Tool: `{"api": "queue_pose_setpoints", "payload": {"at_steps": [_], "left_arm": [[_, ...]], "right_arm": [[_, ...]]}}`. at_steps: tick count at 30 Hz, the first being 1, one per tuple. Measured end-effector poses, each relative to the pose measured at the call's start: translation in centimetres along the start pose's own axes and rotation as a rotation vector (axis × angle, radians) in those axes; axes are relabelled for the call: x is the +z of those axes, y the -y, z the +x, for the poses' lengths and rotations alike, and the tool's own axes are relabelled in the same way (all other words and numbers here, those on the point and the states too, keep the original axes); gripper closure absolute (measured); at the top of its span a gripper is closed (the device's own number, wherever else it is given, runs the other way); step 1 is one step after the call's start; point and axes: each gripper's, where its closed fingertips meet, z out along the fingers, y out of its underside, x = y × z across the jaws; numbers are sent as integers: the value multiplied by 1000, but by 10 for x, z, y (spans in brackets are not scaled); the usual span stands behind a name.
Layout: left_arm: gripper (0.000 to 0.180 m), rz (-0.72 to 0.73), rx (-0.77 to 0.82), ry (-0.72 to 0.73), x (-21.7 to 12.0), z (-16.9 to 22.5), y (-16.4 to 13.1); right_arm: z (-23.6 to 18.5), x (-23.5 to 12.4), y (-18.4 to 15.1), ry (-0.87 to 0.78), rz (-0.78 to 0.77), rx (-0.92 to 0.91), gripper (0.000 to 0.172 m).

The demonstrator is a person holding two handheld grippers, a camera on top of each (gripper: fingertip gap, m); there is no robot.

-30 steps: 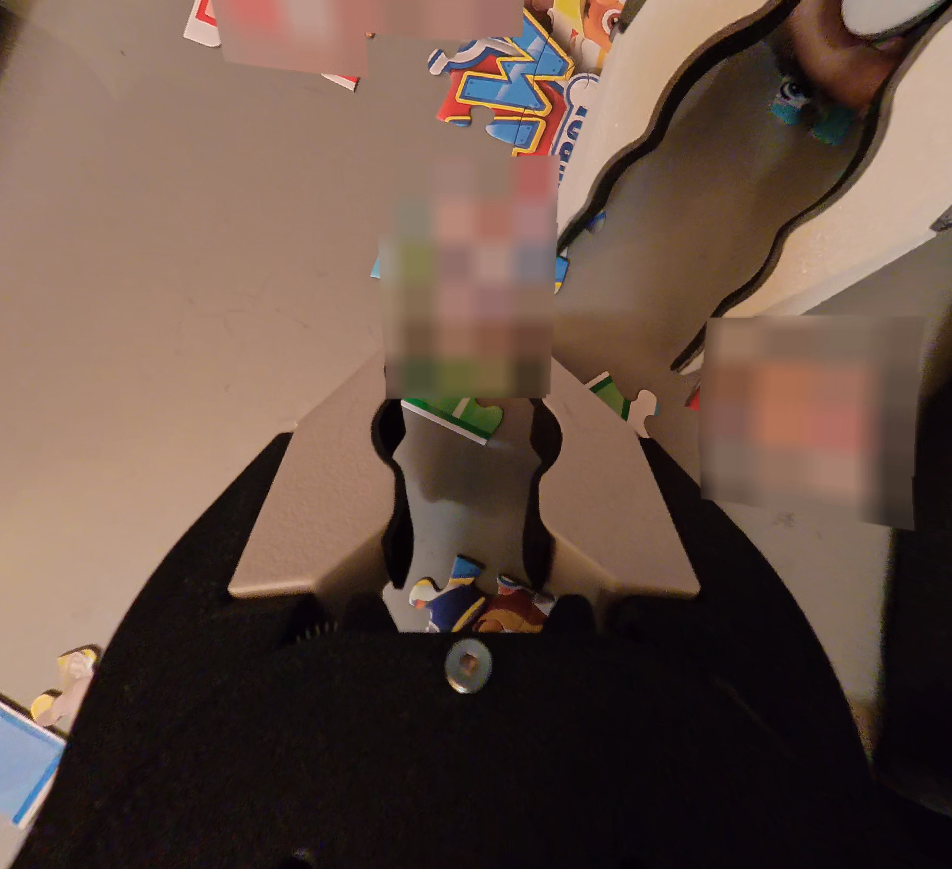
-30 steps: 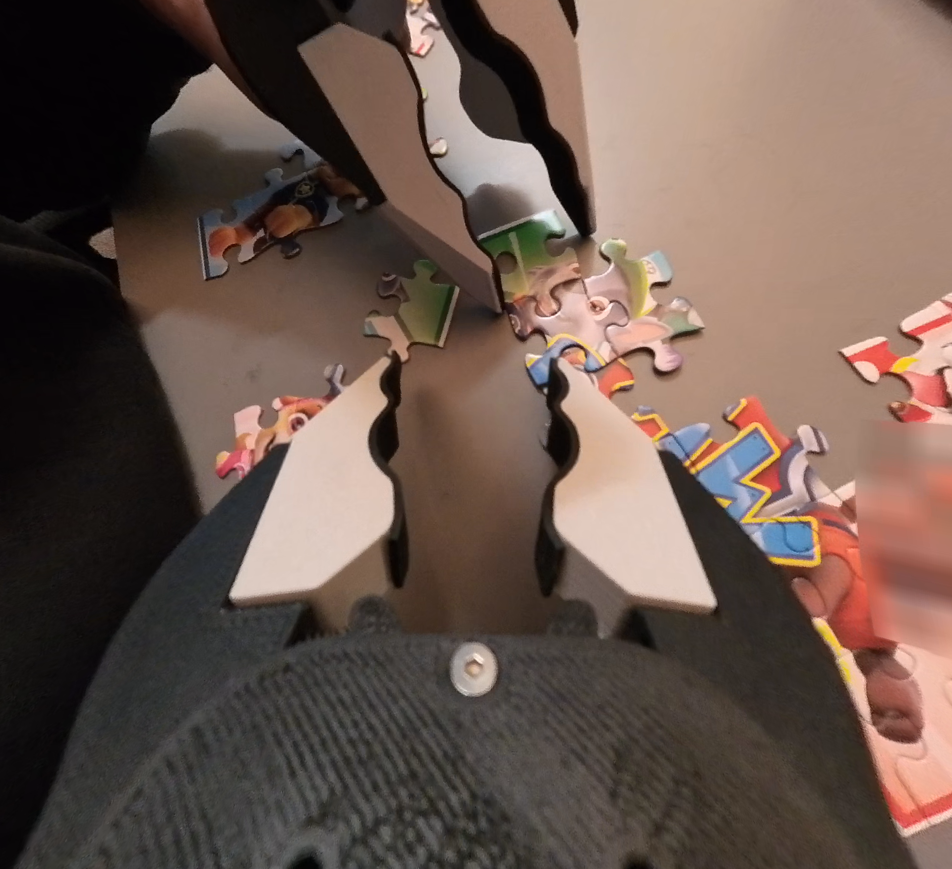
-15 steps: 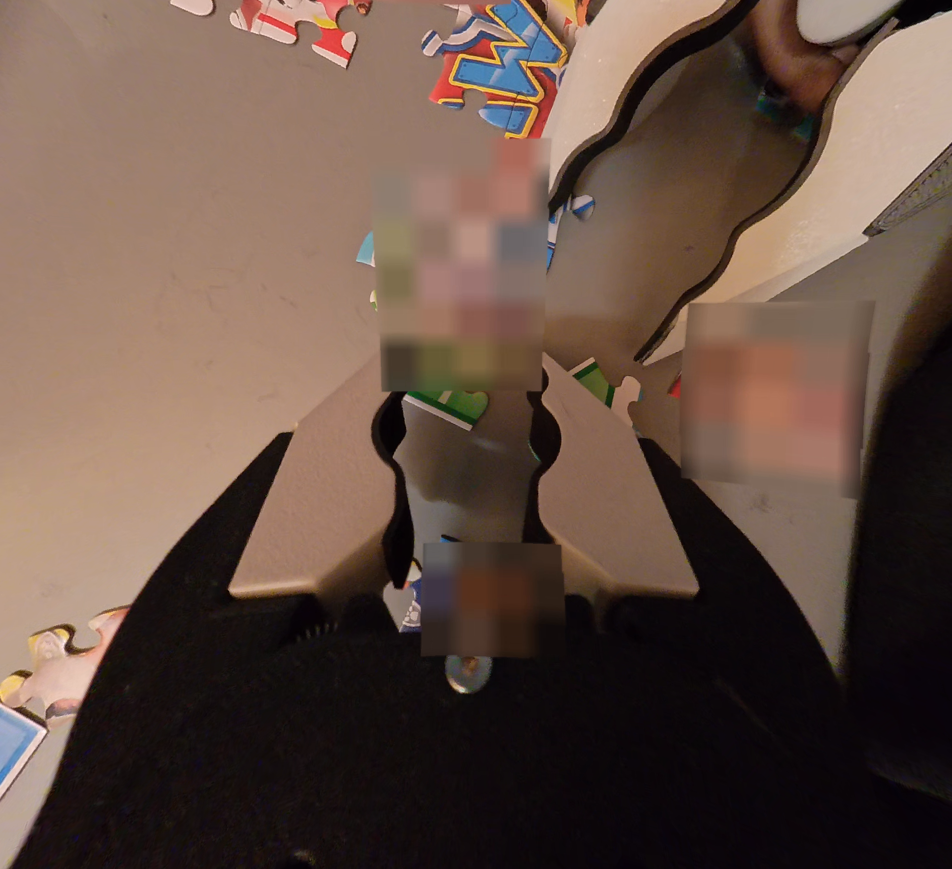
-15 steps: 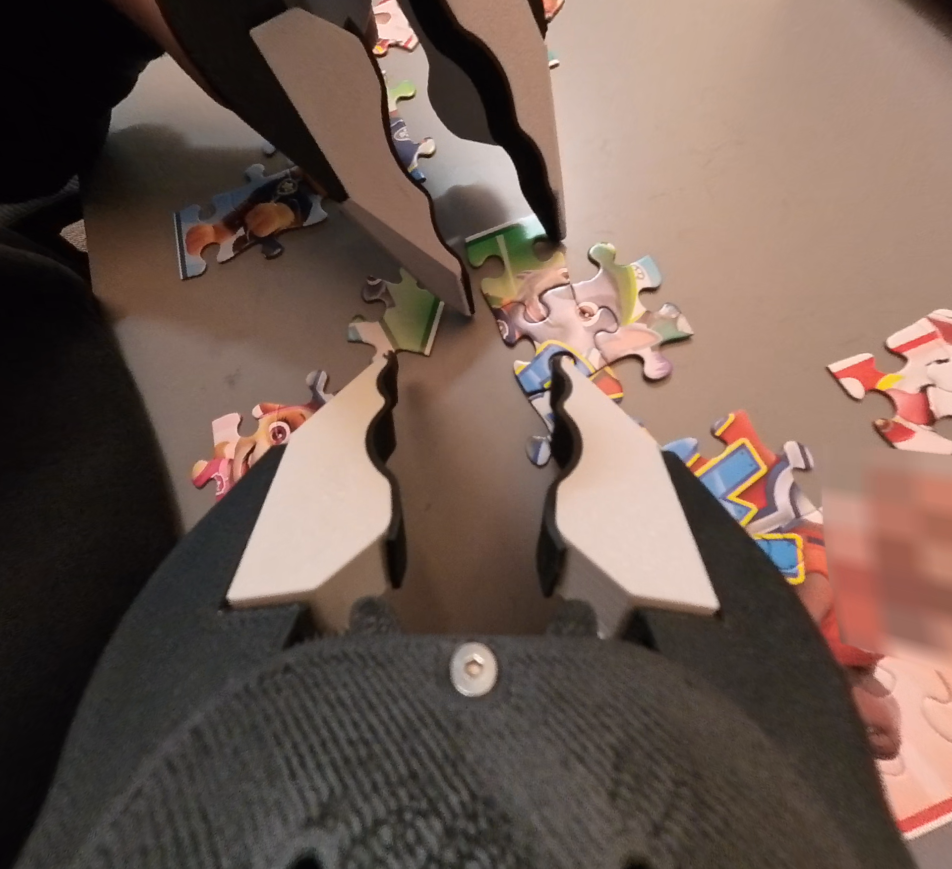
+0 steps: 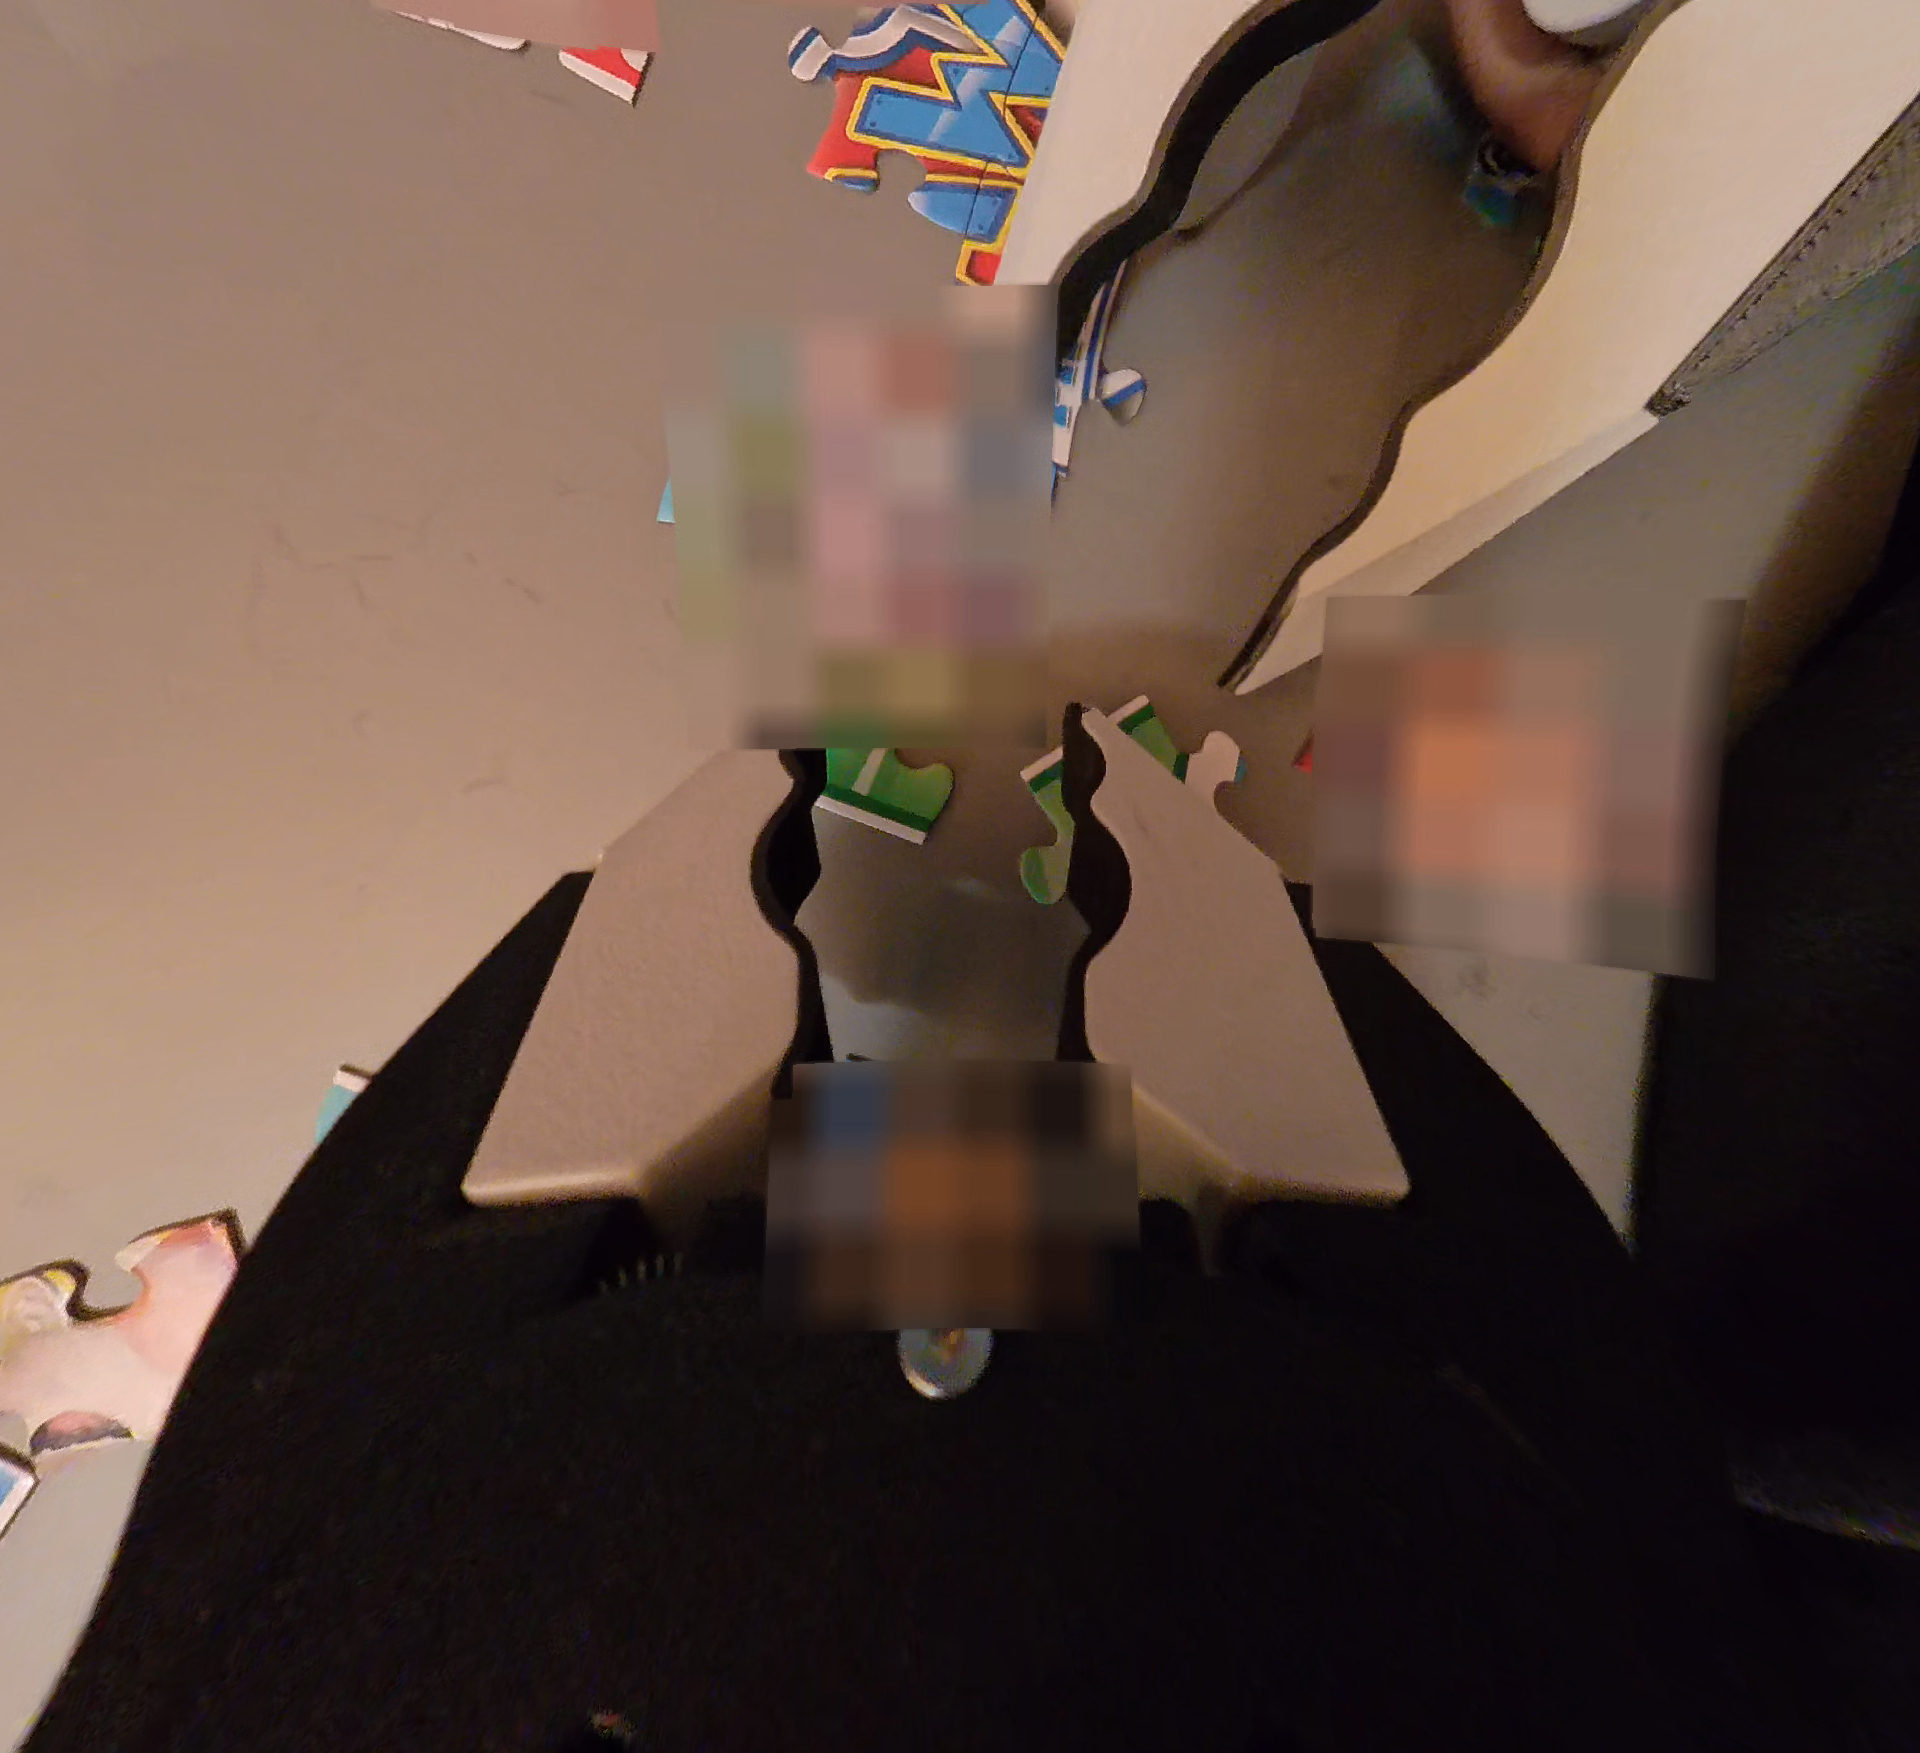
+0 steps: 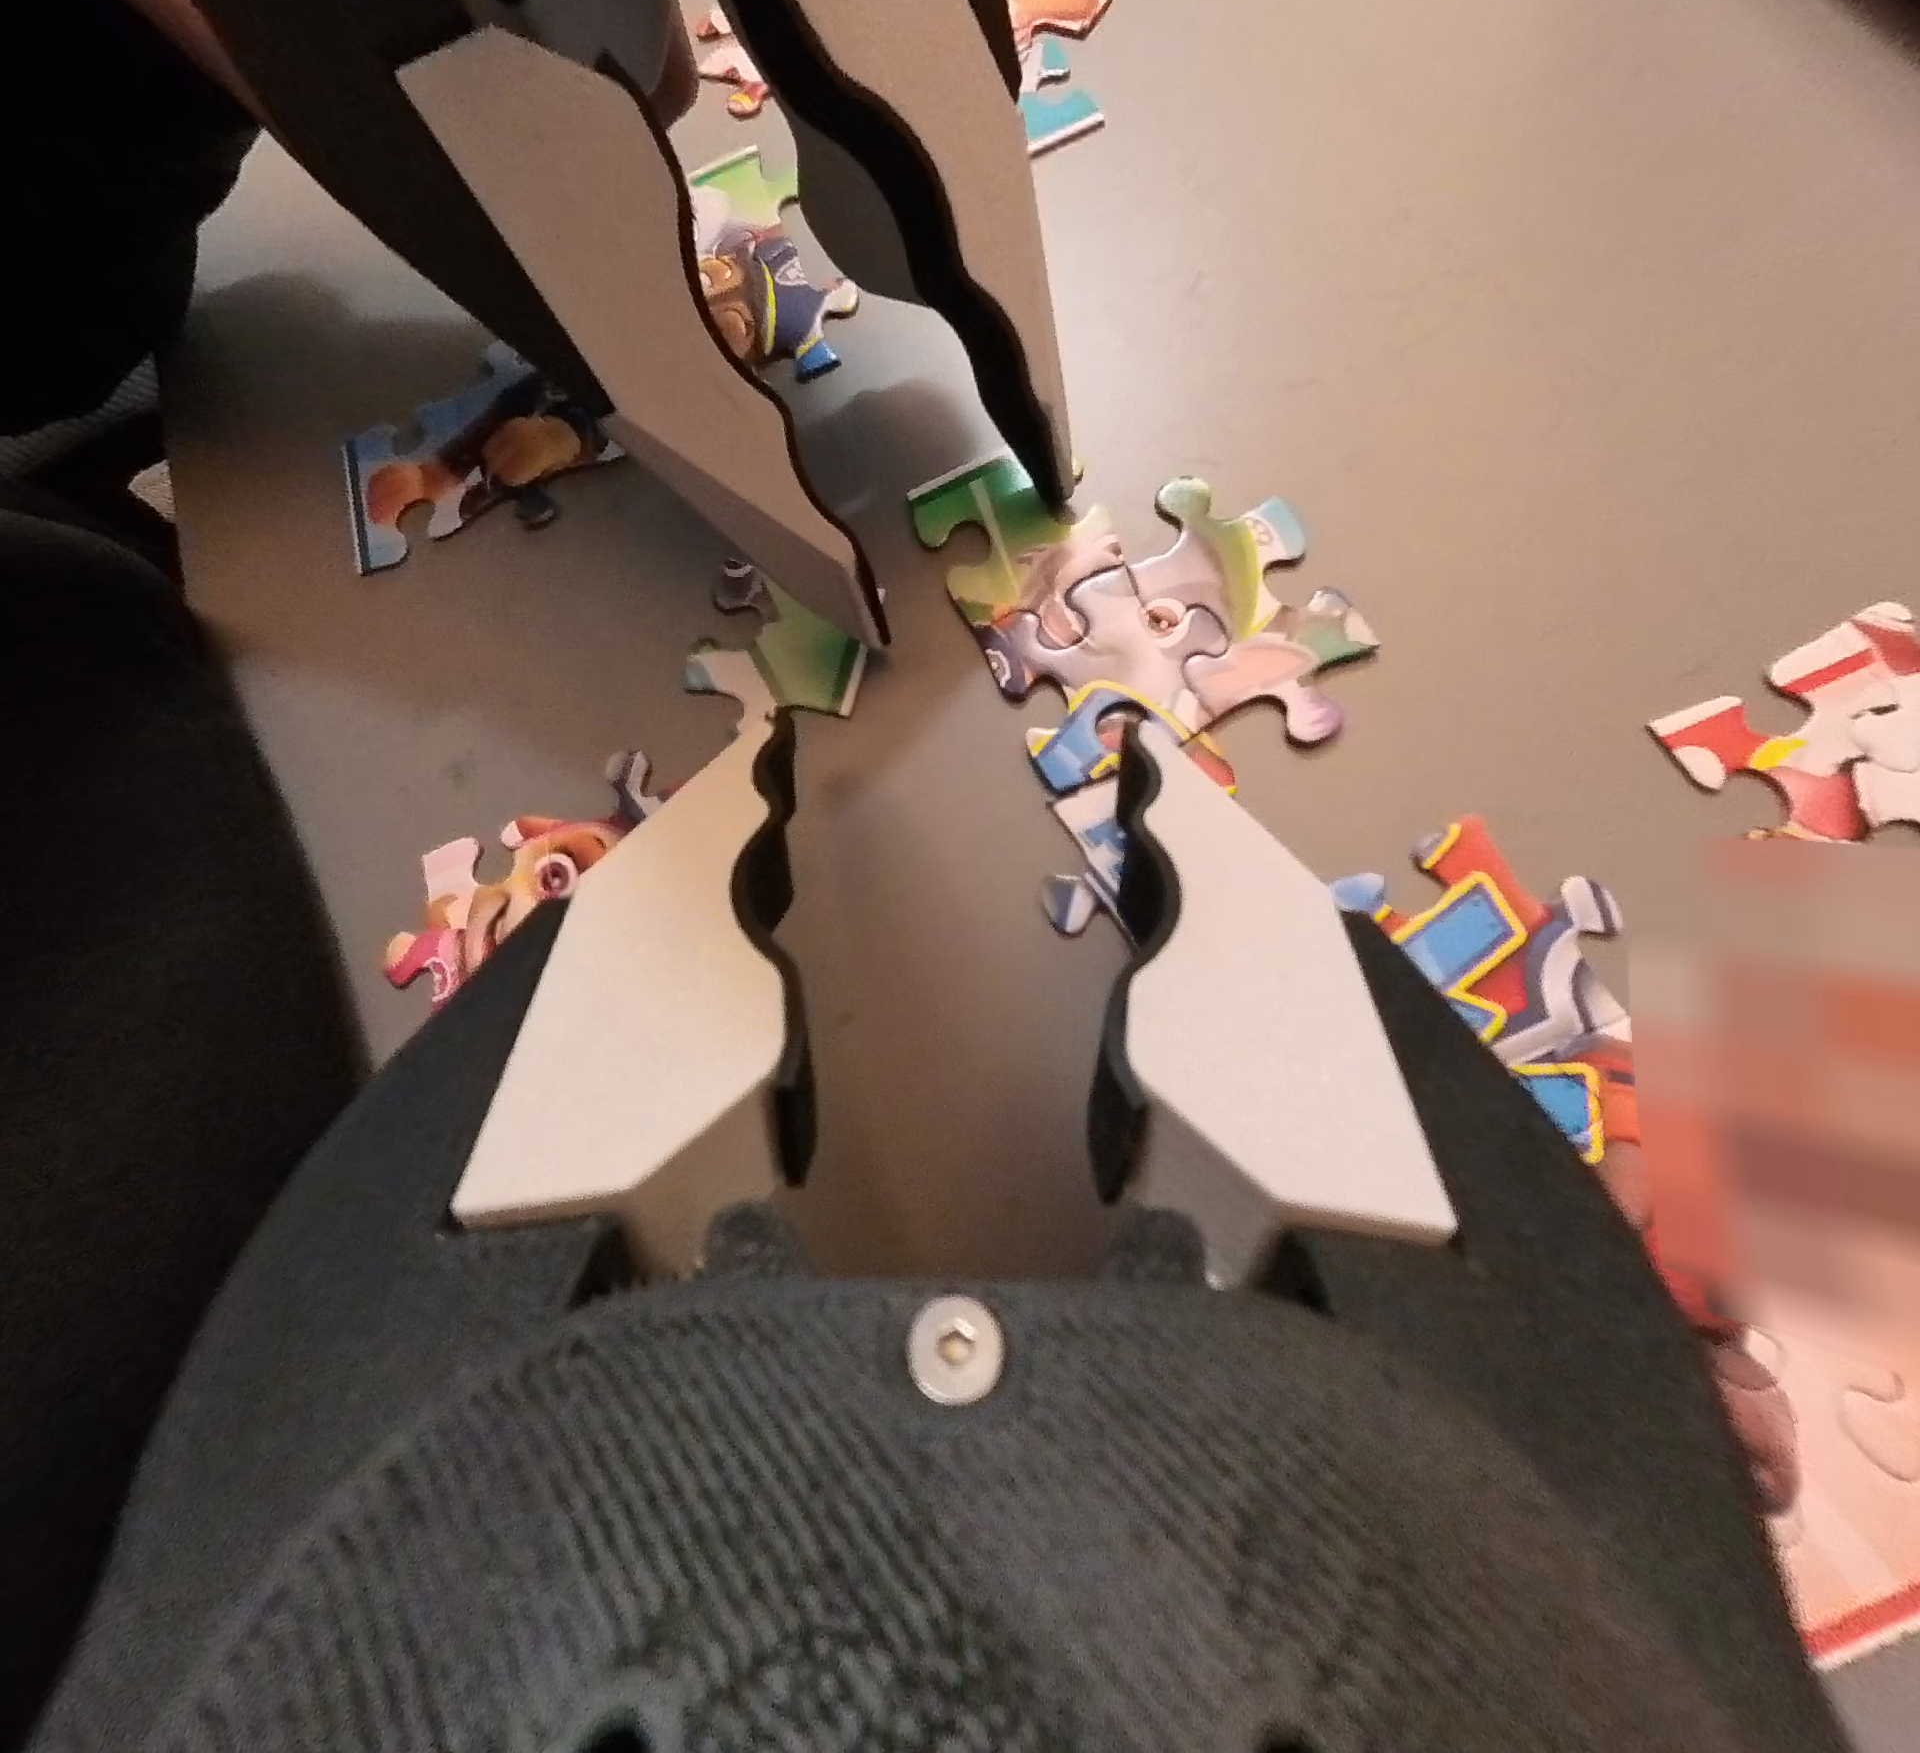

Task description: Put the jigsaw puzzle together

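I find the left gripper (image 6: pixel 961 560) with its fingers apart and clamped on nothing, tips down at the grey table (image 6: pixel 1455 249): one tip rests on the green corner of the joined cluster of puzzle pieces (image 6: pixel 1153 623), the other on a loose green piece (image 6: pixel 800 654) at its 8 o'clock. The right gripper (image 6: pixel 956 737) stands wider open and bare over clear table, a blue piece (image 6: pixel 1091 851) beside its 3 o'clock finger.
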Motion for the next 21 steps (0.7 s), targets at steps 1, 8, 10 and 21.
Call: {"api": "queue_pose_setpoints", "payload": {"at_steps": [1,8,10,21], "left_arm": [[138,-1,-2,-3,0,0,0],[138,-12,-2,-15,-1,5,-2],[138,-15,1,-15,-1,5,-3],[137,-17,0,3,-1,3,-3]], "right_arm": [[0,0,0,-2,-1,-2,110],[-3,-1,-1,5,-8,-4,109],[-4,-1,-2,8,-11,-7,109],[-2,-6,-2,-14,6,-8,111]]}}
